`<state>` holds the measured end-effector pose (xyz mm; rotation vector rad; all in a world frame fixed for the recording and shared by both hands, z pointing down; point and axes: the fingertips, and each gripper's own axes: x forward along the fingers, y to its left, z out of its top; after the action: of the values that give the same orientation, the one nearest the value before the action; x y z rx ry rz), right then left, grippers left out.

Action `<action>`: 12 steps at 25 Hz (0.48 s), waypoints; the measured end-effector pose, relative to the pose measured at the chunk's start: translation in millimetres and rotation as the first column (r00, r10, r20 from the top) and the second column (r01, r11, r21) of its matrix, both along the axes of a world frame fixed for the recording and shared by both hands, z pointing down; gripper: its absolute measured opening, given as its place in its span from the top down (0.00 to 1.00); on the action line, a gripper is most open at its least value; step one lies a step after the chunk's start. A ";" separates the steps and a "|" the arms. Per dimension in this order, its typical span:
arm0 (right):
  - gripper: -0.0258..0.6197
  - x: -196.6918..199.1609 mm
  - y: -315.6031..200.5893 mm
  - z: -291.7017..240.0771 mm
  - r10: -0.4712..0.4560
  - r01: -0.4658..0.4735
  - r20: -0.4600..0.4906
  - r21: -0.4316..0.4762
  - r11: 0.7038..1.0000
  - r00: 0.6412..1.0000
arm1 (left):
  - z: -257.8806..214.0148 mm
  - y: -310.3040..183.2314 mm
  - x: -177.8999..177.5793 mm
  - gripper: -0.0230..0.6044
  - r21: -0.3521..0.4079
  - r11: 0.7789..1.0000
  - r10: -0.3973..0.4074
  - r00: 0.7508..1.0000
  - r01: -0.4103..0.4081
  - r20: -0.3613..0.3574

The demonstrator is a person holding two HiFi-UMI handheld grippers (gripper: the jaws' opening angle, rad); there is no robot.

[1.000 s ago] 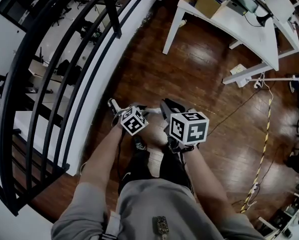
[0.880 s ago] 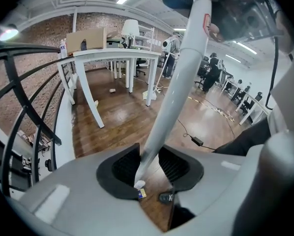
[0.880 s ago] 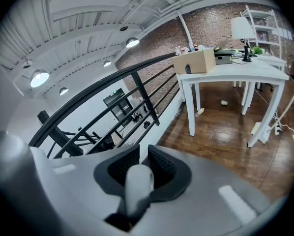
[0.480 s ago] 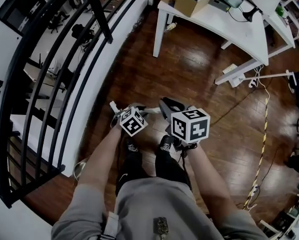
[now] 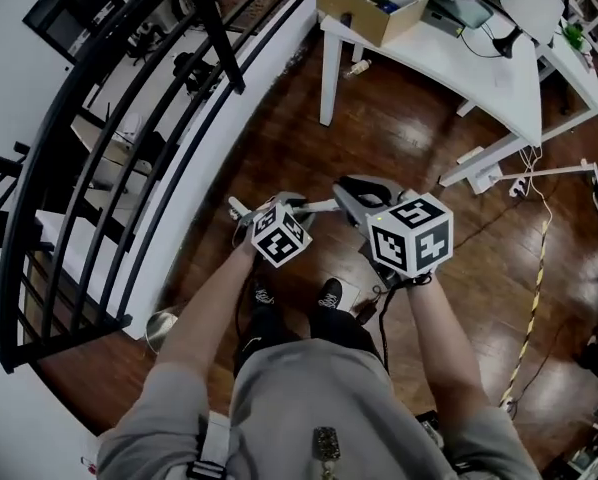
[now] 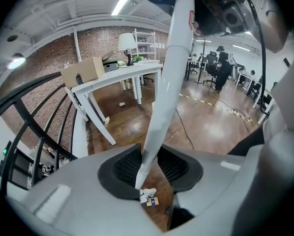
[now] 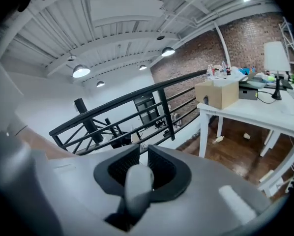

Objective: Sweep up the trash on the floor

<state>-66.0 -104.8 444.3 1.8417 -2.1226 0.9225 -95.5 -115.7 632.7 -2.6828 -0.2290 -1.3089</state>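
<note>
My left gripper point(image 5: 247, 211) point(image 6: 148, 178) is shut on a long white handle point(image 6: 169, 82) that runs up and away from its jaws. Those jaws have just been closing, with the handle between them. In the head view the white handle point(image 5: 314, 206) lies across between the two marker cubes. My right gripper point(image 5: 361, 190) point(image 7: 139, 167) is shut on the rounded end of a grey handle point(image 7: 138, 183). Small white scraps and a yellow wrapper point(image 6: 148, 196) show below the left jaws over the wooden floor. More litter point(image 5: 357, 68) point(image 7: 219, 139) lies under the white table point(image 5: 499, 73).
A black railing point(image 5: 109, 168) with a white kerb runs along the left. On the table stands a cardboard box point(image 5: 354, 3) beside desk gear. A yellow-black cable point(image 5: 529, 298) and a power strip point(image 5: 479, 173) lie on the floor at right. My shoes point(image 5: 329, 293) are below the grippers.
Both grippers have risen and shifted right in the head view, their cubes now larger. The view has moved towards the table and box.
</note>
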 end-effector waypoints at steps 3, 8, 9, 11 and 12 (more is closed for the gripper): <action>0.88 15.8 10.7 -14.0 -0.039 0.040 -0.024 0.021 0.999 0.999 | -12.9 9.9 19.4 0.79 0.008 0.999 -0.047 0.999 0.048 -0.027; 0.88 17.2 6.6 -42.2 -0.163 0.171 -0.111 0.064 0.983 0.980 | -36.9 7.2 33.9 0.79 0.020 0.990 -0.136 0.987 0.138 -0.081; 0.88 12.4 1.5 -49.5 -0.193 0.204 -0.134 0.075 0.976 0.972 | -43.2 2.4 31.8 0.79 0.025 0.987 -0.154 0.984 0.157 -0.093; 0.89 2.0 -13.2 -62.9 -0.241 0.259 -0.169 0.092 0.962 0.956 | -55.3 -12.1 25.5 0.79 0.032 0.980 -0.191 0.975 0.196 -0.115; 0.89 -3.1 -21.5 -67.9 -0.259 0.278 -0.178 0.094 0.956 0.949 | -60.1 -19.9 21.5 0.79 0.032 0.976 -0.208 0.970 0.213 -0.123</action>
<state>-69.1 -126.2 376.4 1.5608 -2.2902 0.5740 -74.1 -135.6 572.6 -2.7963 0.1015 -1.1830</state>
